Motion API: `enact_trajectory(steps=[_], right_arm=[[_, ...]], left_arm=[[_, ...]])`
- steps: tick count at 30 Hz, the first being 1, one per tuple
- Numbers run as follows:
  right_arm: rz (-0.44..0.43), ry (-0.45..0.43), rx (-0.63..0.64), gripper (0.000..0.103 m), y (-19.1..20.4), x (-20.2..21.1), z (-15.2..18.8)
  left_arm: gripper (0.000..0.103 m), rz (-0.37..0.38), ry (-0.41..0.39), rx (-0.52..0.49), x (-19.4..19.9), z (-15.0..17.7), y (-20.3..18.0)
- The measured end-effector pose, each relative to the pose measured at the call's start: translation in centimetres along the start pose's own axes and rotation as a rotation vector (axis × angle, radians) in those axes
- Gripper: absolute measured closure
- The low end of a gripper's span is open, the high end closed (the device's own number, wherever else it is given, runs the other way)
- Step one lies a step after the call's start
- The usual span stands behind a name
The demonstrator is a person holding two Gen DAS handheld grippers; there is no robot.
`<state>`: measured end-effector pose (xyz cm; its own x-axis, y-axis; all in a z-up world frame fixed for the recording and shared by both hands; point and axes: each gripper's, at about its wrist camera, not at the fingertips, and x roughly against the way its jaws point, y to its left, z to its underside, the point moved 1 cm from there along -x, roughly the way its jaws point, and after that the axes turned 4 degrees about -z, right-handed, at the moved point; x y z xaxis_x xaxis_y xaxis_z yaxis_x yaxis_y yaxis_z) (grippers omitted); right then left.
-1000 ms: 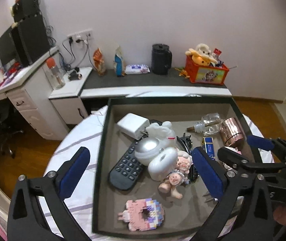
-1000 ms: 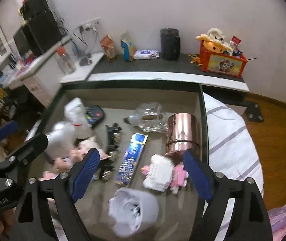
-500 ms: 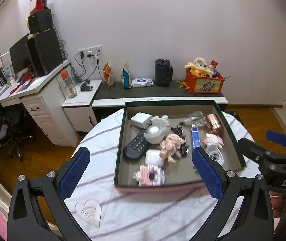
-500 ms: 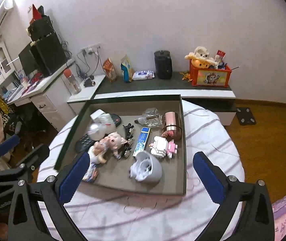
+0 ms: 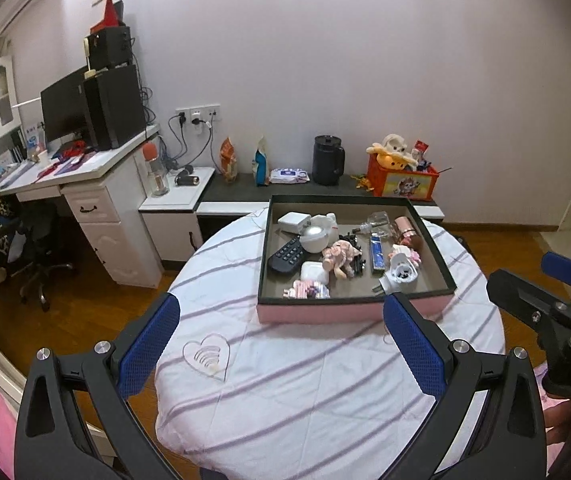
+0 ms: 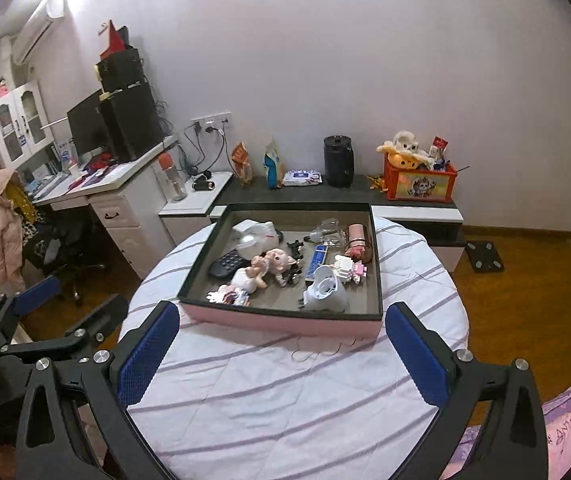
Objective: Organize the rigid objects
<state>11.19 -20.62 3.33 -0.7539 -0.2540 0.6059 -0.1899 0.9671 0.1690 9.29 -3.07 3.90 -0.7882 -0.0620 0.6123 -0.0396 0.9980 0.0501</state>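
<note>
A shallow pink-walled tray (image 5: 349,314) (image 6: 285,322) stands on the far half of a round table with a striped white cloth (image 5: 305,380). Inside lie a black remote (image 5: 287,256), a pig figurine (image 5: 339,256), a white earbud case (image 5: 314,271), a pink block toy (image 5: 307,290), a white plug device (image 5: 401,274), a blue bar (image 5: 377,254), a copper cylinder (image 5: 407,232) and a glass bottle (image 5: 377,224). My left gripper (image 5: 281,320) hangs open and empty, short of the tray's near wall. My right gripper (image 6: 282,316) (image 5: 541,284) is open wide, also empty, beside it.
A clear heart-shaped piece (image 5: 207,356) lies on the cloth near the left. Behind the table runs a low cabinet with a black kettle (image 5: 327,160) and an orange toy box (image 5: 401,180). A white desk (image 5: 85,184) and office chair (image 5: 33,240) stand left on wood floor.
Both grippers have drawn back and upward from over the tray, so the whole tray and table now show. The right gripper's jaws have spread wider.
</note>
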Motion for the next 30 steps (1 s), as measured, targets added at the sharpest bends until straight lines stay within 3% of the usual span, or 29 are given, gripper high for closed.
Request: enact_trajectory(steps=[10,30], right_arm=[[0.005,-0.03,0.01,0.0,1.6,3.0,2.2],[0.006,-0.04,0.011,0.0,1.8,4.1,3.0]], left_arm=[[0.0,-0.014,0.005,0.028,2.6,2.8,1.2],[0.0,-0.015,-0.01,0.032,4.2,3.0,1.2]])
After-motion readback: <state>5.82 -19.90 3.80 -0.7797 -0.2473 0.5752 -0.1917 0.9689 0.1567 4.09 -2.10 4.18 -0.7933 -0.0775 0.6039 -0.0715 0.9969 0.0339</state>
